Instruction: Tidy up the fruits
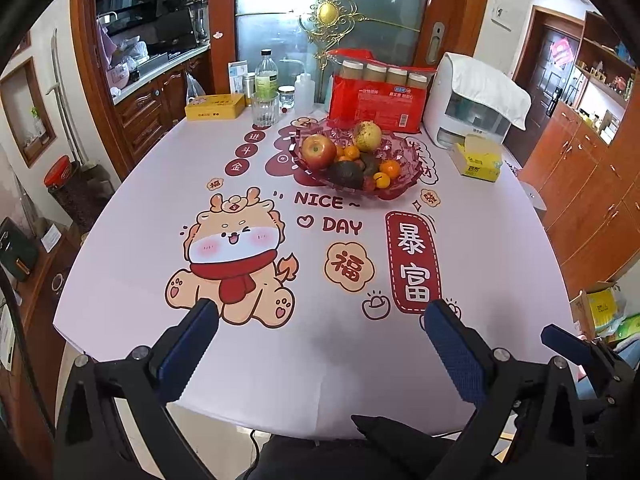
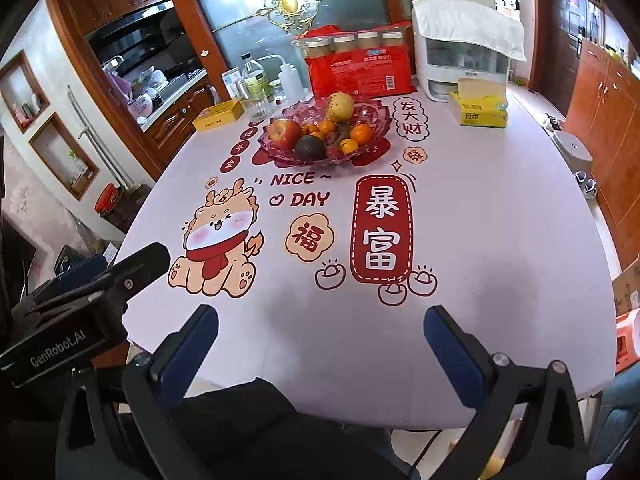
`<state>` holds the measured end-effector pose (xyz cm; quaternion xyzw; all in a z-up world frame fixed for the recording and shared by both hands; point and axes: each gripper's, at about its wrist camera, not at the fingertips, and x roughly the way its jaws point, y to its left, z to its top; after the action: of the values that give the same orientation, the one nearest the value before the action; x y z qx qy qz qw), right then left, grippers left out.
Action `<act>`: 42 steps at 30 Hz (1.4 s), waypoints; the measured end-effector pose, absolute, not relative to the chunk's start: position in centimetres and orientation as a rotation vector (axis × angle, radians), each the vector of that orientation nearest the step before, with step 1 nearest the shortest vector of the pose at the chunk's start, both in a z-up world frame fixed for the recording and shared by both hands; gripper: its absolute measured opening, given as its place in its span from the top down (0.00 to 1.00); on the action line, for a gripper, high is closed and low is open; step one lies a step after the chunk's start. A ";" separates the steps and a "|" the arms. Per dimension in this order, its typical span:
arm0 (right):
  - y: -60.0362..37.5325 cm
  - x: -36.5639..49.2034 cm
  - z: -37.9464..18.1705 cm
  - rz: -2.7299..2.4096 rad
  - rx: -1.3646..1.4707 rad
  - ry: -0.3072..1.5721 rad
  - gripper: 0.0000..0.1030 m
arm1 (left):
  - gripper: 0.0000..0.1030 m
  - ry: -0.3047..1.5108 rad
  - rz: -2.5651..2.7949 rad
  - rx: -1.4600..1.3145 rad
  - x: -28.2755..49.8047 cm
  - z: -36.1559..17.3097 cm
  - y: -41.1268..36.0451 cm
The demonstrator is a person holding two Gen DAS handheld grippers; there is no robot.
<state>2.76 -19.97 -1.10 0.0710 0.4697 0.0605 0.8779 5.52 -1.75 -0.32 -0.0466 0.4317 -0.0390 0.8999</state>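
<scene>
Well, every fruit in sight sat in the red glass bowl (image 1: 352, 190) at the far end of the table (image 1: 280, 360): an apple (image 1: 318, 151), a pear (image 1: 367, 135), an avocado (image 1: 346, 174), small oranges (image 1: 390, 168). Both the left gripper (image 1: 322, 316) and right gripper (image 2: 322, 322) hovered near the table's front edge, jaws spread wide, holding nothing. That fitted fruit already gathered, or a bowl waiting to be sorted; the scene couldn't settle which.

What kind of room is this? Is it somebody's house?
Most likely a home dining area beside a kitchen. A fruit bowl sits on a table with a cartoon tablecloth, a kitchen counter shows through the doorway, and wooden cabinets line the wall.
</scene>
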 end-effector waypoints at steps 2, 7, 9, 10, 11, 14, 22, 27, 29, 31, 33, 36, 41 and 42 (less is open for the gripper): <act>-19.9 2.7 -1.2 0.131 0.145 0.982 0.00 | 0.01 0.886 -0.083 -0.094 5.5 -0.3 -1.8; -19.8 2.6 -1.3 0.139 0.148 0.979 0.00 | 0.01 0.876 -0.083 -0.070 5.2 -0.2 -2.1; -19.8 2.6 -1.2 0.139 0.153 0.977 0.00 | 0.01 0.871 -0.084 -0.065 5.1 -0.2 -2.1; -19.9 2.6 -1.2 0.140 0.153 0.978 0.00 | 0.01 0.869 -0.085 -0.062 5.0 -0.1 -2.2; -19.9 2.6 -1.2 0.140 0.152 0.978 0.00 | 0.01 0.866 -0.085 -0.060 5.0 -0.1 -2.2; -19.9 2.5 -1.1 0.138 0.155 0.973 0.00 | 0.01 0.859 -0.086 -0.054 5.0 0.1 -2.2; -19.8 2.5 -1.0 0.137 0.157 0.971 0.00 | 0.01 0.853 -0.089 -0.050 4.9 0.1 -2.3; -19.8 2.5 -1.0 0.139 0.158 0.973 0.00 | 0.01 0.854 -0.097 -0.044 4.9 0.2 -2.3; -19.8 2.5 -1.1 0.136 0.159 0.975 0.00 | 0.01 0.856 -0.098 -0.045 5.0 0.2 -2.3; -19.8 2.5 -1.0 0.134 0.160 0.975 0.00 | 0.01 0.855 -0.098 -0.044 5.0 0.2 -2.3; -19.8 2.6 -1.1 0.135 0.158 0.976 0.00 | 0.01 0.854 -0.099 -0.043 5.0 0.2 -2.3; -19.7 2.6 -1.2 0.134 0.158 0.976 0.00 | 0.01 0.854 -0.097 -0.044 5.0 0.2 -2.3; -19.6 2.6 -1.2 0.134 0.158 0.979 0.00 | 0.01 0.855 -0.096 -0.045 5.0 0.2 -2.3; -19.5 2.6 -1.3 0.135 0.157 0.980 0.00 | 0.01 0.855 -0.098 -0.044 5.0 0.2 -2.3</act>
<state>2.56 -19.54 -1.32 0.0755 0.4698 0.0645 0.8771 5.00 -2.28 0.18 -0.0212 0.4144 -0.0474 0.9086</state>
